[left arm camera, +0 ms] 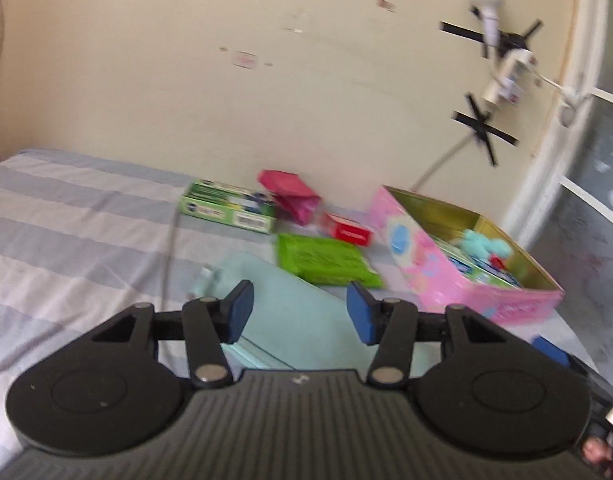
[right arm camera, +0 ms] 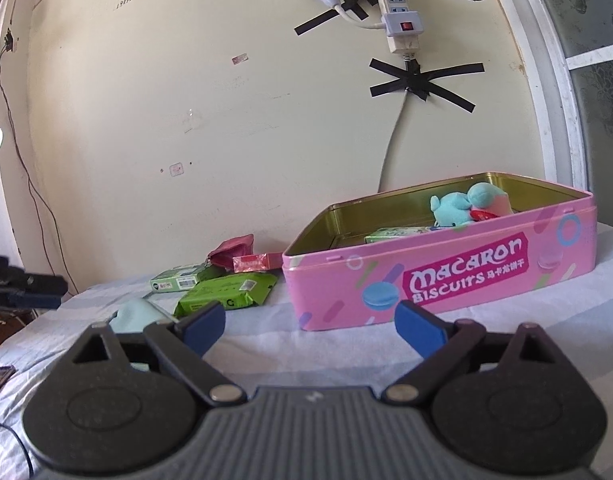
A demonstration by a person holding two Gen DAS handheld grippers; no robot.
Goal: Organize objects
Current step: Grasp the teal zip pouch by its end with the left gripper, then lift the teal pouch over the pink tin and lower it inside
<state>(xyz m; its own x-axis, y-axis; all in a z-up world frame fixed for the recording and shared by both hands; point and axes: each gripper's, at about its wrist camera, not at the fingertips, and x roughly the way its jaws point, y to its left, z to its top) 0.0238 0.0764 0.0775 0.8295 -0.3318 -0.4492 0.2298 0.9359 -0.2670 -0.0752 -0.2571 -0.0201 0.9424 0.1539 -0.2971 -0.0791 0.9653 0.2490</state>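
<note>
A: How does the left gripper [left arm camera: 299, 312] stand?

B: Its blue pads [left arm camera: 239, 310] are parted by a moderate gap, nothing pinched between them. Through the gap lies a pale mint-green flat piece [left arm camera: 290, 320] on the striped bedsheet [left arm camera: 66, 216]; whether the pads touch it I cannot tell, since that view is blurred.

A: And the right gripper [right arm camera: 311, 330]?

B: Jaws spread wide, empty, hovering over bare sheet. The pink Macaron Biscuits tin [right arm camera: 446, 272] sits just beyond it, toward one o'clock, lid off.

A: What is in the tin?

B: A turquoise plush toy [right arm camera: 462, 204] at the far end, something small and red beside it, and a green carton [right arm camera: 390, 234] lying flat near the middle.

A: The loose things?

B: In the right wrist view, at eleven o'clock from the tin's near corner: a bright green packet [right arm camera: 230, 290], a green box [right arm camera: 178, 280] behind it, a small red box [right arm camera: 252, 262] just beside the tin wall, and a magenta pouch [right arm camera: 232, 252] against the wall [right arm camera: 186, 100]. In the left wrist view the packet lies at twelve o'clock from the pads.

A: Is the left gripper seen from the right?

B: Yes, its dark tip enters at nine o'clock.
</note>
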